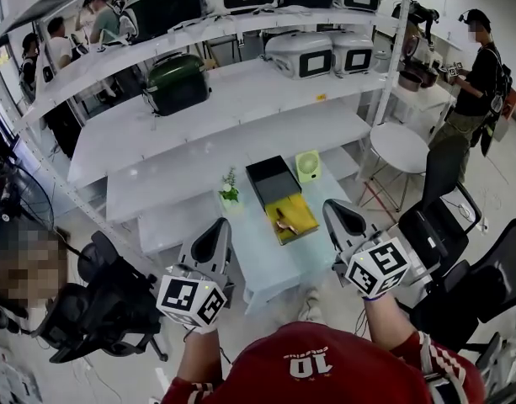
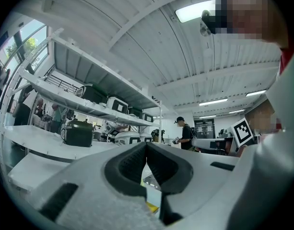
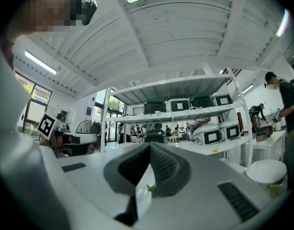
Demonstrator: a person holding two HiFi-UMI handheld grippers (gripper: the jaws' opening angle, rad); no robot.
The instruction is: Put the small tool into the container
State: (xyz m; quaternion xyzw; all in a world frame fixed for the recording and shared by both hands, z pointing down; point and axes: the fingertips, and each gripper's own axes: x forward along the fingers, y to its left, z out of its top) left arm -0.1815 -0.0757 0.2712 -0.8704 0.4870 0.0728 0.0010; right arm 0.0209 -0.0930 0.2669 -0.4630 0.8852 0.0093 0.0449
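On a small pale table (image 1: 262,251) lies a yellow tray (image 1: 298,212) with a small brownish tool (image 1: 282,222) on it. A black rectangular container (image 1: 272,179) sits just behind the tray. My left gripper (image 1: 221,226) hovers at the table's left side, shut and empty. My right gripper (image 1: 335,208) hangs to the right of the tray, shut as well, with nothing in it. Both are held up above the table. In the left gripper view the left gripper (image 2: 146,145) has its pads meeting, and a bit of the yellow tray (image 2: 152,207) shows below. In the right gripper view the right gripper (image 3: 149,146) is closed too.
A small potted plant (image 1: 230,194) and a pale green object (image 1: 307,166) stand on the table's far side. White shelving (image 1: 241,99) with green and white appliances rises behind. Black chairs (image 1: 443,225) and a round white table (image 1: 401,148) are at the right. People stand at both back corners.
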